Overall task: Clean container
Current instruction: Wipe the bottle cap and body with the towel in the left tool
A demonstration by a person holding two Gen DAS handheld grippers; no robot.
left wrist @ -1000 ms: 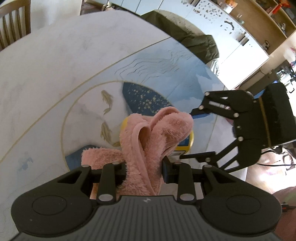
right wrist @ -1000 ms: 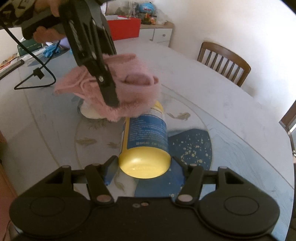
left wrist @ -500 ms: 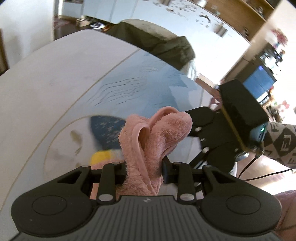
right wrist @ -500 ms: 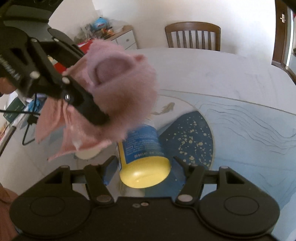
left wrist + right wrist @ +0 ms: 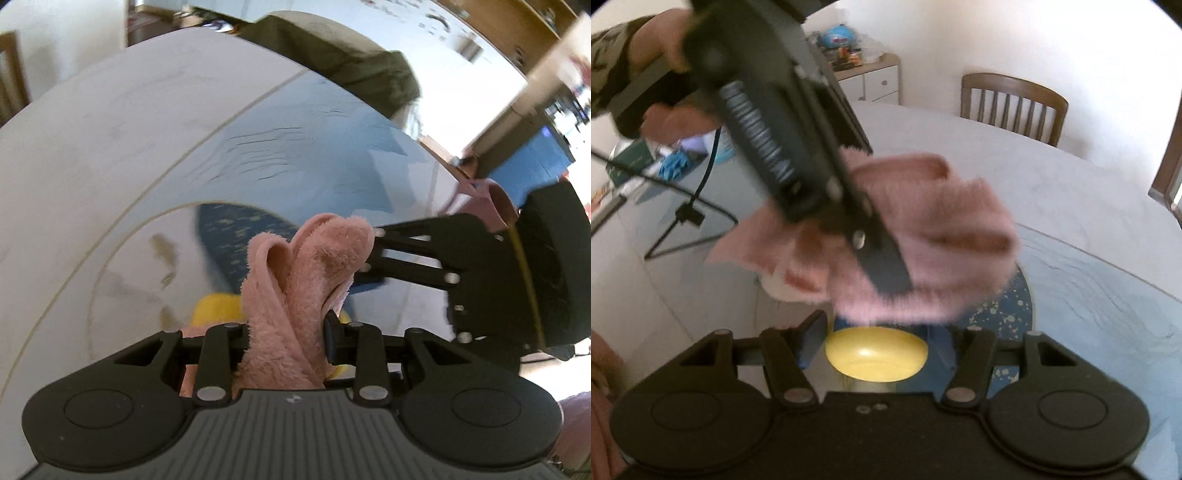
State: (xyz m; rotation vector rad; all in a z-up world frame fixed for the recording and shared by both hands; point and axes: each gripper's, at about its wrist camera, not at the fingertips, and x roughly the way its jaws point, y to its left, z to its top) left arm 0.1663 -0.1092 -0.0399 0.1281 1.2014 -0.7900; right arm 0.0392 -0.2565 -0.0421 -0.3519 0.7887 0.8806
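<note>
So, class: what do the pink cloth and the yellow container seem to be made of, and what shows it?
Cloth: soft fleece or terry, probably; fuzzy, matte pile, folding limply in the left gripper.
Container: likely plastic; smooth, glossy yellow end with a highlight, between the right gripper's closing fingers.

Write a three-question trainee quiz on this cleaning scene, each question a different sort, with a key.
1. True or false: the left gripper is shut on the pink cloth.
2. Multiple choice: the yellow container lies between the jaws of which tool? A) right gripper B) left gripper C) neither
3. Fill in: beyond the table stands a wooden ____.

Key: 1 true; 2 A; 3 chair.
</note>
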